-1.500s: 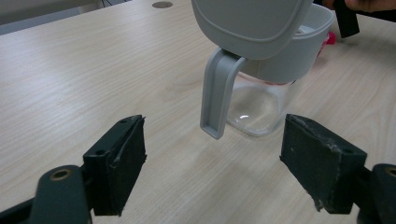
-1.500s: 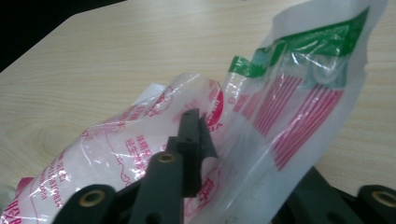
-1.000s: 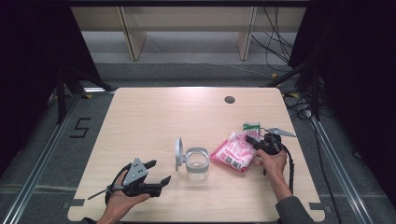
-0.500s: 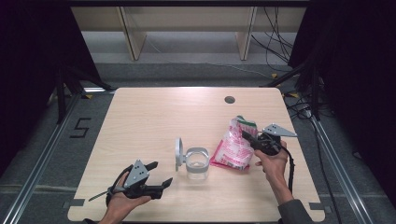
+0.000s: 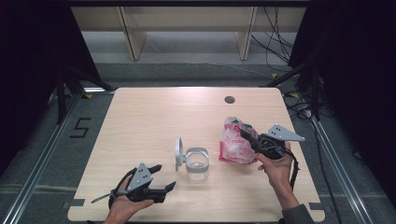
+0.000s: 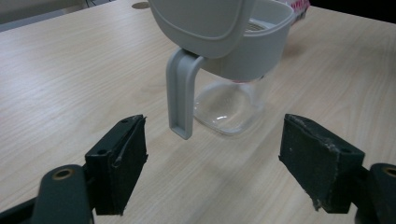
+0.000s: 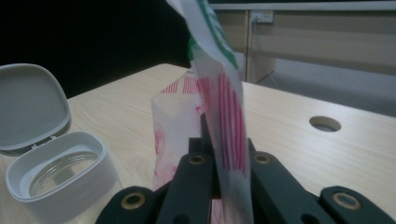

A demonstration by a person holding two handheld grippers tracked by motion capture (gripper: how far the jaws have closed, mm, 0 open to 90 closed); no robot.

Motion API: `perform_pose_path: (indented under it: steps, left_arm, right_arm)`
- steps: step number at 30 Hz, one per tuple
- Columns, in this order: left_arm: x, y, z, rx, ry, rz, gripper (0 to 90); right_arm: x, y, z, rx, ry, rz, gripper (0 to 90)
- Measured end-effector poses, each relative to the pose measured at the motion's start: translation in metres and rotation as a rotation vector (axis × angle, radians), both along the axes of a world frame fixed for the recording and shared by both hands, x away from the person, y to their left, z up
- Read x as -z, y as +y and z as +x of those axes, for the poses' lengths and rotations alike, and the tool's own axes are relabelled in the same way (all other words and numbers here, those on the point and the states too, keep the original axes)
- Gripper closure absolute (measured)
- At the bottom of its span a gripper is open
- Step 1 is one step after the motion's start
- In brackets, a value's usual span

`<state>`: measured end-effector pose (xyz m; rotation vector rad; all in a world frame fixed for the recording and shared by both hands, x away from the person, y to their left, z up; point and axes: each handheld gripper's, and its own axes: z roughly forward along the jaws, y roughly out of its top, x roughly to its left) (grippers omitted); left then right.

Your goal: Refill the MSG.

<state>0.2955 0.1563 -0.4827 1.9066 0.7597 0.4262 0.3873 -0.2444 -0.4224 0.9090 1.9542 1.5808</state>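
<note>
The right gripper [image 5: 248, 138] is clamping a crinkled pink plastic pouch [image 5: 235, 142] above the wooden table [image 5: 154, 116]. The left gripper [image 5: 163, 177], jaws apart, is facing the clear, rounded-square jar [image 5: 196, 162] with its grey hinged lid [image 5: 179, 152].

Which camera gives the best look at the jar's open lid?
The right gripper view: the jar's lid shows whole, hinged open. The left gripper view crops the lid's back; the high view shows it small and edge-on.

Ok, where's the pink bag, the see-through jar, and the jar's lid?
pink bag [image 5: 233, 147], high view, on its striped front.
see-through jar [image 5: 196, 163], high view, on its grey rim.
jar's lid [image 7: 29, 109], right gripper view, on the open lid's inner face.
</note>
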Motion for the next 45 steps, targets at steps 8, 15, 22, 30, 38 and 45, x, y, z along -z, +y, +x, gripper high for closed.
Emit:
perform_pose_path:
  steps: [8,15,22,30,38,45]
  left_arm:
    - [0.0,-0.013,-0.006,0.048,0.012,-0.01,24.4]
    - [0.0,-0.043,-0.016,0.107,0.013,-0.013,26.1]
    - [0.005,-0.074,-0.02,0.124,-0.002,0.014,27.1]
    - [0.0,-0.104,-0.018,0.119,-0.077,-0.021,33.4]
    - [0.001,-0.136,-0.012,0.099,-0.12,-0.025,36.9]
    - [0.003,-0.15,-0.004,0.075,-0.124,-0.026,37.4]
  right_arm:
    - [-0.023,-0.007,-0.014,0.017,-0.054,-0.003,90.0]
    - [-0.053,-0.012,-0.034,-0.009,-0.087,0.06,90.0]
    - [-0.066,-0.007,-0.046,-0.053,-0.092,0.066,90.0]
    - [-0.072,0.005,-0.054,-0.12,-0.094,0.087,90.0]
    - [-0.077,0.014,-0.063,-0.164,-0.085,0.102,90.0]
    - [-0.083,0.019,-0.069,-0.17,-0.126,0.094,90.0]
